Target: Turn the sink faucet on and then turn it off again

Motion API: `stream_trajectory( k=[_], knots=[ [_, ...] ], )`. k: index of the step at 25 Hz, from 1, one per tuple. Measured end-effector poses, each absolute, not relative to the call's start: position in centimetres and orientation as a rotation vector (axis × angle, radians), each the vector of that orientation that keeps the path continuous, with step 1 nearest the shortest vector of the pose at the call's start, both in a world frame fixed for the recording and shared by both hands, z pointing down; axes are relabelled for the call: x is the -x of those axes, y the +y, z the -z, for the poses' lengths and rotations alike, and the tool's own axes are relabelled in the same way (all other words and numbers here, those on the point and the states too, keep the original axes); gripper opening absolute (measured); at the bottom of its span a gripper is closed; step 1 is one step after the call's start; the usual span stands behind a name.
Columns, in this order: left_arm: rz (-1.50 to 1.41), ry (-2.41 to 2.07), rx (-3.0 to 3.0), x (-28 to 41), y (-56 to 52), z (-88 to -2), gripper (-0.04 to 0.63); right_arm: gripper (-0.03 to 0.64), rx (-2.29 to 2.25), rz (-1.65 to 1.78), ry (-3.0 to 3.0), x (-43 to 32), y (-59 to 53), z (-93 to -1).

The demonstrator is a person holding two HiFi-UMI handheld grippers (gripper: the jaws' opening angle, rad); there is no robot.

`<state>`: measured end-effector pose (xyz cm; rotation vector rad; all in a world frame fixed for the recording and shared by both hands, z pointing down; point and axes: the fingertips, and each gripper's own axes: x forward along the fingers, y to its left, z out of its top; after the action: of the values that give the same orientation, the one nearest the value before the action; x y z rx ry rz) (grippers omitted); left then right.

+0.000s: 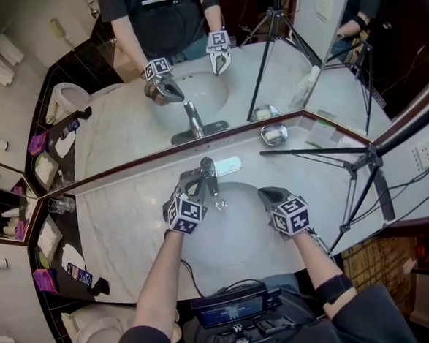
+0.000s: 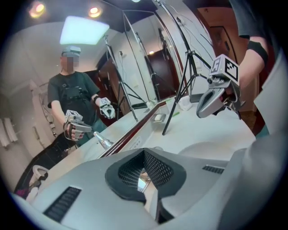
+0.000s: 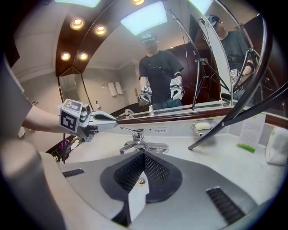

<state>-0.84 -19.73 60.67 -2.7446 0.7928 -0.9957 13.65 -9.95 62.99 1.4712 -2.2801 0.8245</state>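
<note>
Nearest the lens, a small screen unit point(image 1: 228, 309) sits at the person's chest; its display is too small to read. Both forearms reach from there over the marble counter point(image 1: 123, 225).

Legible wording is nowhere to be had. Each gripper's cube carries black-and-white square markers. A small printed strip point(image 3: 155, 130) on the ledge behind the faucet point(image 3: 135, 143) and a printed card point(image 3: 252, 130) at the right are both too fine to make out.

At the back rim of the oval basin point(image 1: 237, 228), centred, stands the faucet, a chrome single-lever fitting. Just over it is the left gripper point(image 1: 202, 177); its jaws are pressed together with nothing clamped between them, and only a glint of chrome shows through the hollow behind the tips. Apart from the faucet, the right gripper point(image 1: 266, 194) hangs above the basin's right side, its jaws also closed and empty, with the drain visible beyond them.

Left of the basin the counter lies bare as far as a glass point(image 1: 61, 206) near the mirror edge. Right of it the room is tighter: the legs of a tripod point(image 1: 353, 166) stand on the marble, one running along the back ledge by the soap dish point(image 1: 274, 133). A toilet point(image 1: 101, 332) sits below the counter's left end.
</note>
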Motion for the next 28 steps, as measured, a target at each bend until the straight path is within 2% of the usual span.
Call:
stream_trajectory(
  k=[7,14,22,28],
  knots=[
    [0.826,1.047,2.915,5.6,-17.8,-55.9,0.002,0.018,-1.431,-0.790,-2.320,-11.8,-9.7,-62.1],
    [0.745,1.312,3.019,10.7,-14.9,-55.2,0.002,0.018,-1.409,-0.739,-2.348,-10.5,-9.8,-60.8],
    [0.584,1.498,3.118,12.9,-11.4,-55.1,0.002,0.018,-1.384,-0.669,-2.355,-9.8,-9.6,-60.1],
    [0.590,1.508,3.073,13.8,-10.4,-55.0,0.000,0.018,-1.369,-0.640,-2.352,-9.4,-9.4,-59.9]
  ],
)
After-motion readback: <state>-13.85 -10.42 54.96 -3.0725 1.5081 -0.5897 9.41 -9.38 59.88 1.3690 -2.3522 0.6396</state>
